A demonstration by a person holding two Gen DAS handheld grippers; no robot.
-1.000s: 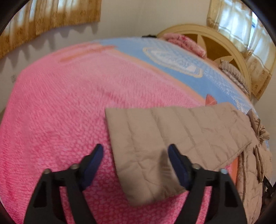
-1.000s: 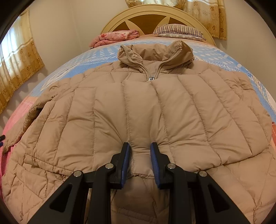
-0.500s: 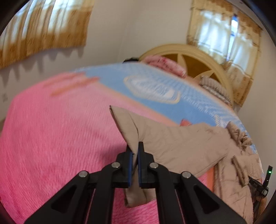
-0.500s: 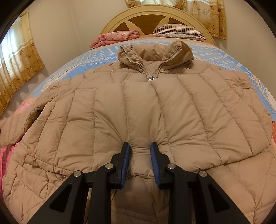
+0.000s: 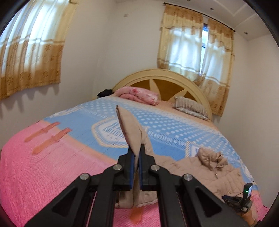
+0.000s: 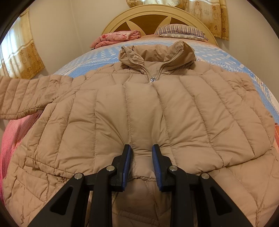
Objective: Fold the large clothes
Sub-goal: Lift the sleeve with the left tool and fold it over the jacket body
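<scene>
Jacket [image 6: 139, 111] spread on the bed [image 5: 43, 167], one sleeve [image 5: 130, 129] lifted.
The sleeve is pinched in the left claw [image 5: 136, 167] and held clear at nine o'clock; the front hem is gripped by the right claw [image 6: 140, 167] at six o'clock.

A tan quilted puffer jacket [image 6: 143, 111] is lying front-up on a bed with a pink and blue patterned bedspread [image 5: 43, 167], its stand-up collar [image 6: 157, 54] pointing toward the arched cream wooden headboard [image 6: 157, 14]. Behind the collar, a folded pink floral blanket [image 6: 116, 37] is sitting to the left and a striped pillow [image 6: 181, 31] to the right, both against the headboard. The jacket's sleeve [image 6: 26, 97] is stretching out to the left, raised off the bedspread, its cuff pinched between the jaws of the left gripper [image 5: 136, 152]. The right gripper [image 6: 140, 155] is resting on the jacket's lower front, a ridge of fabric between its jaws.
</scene>
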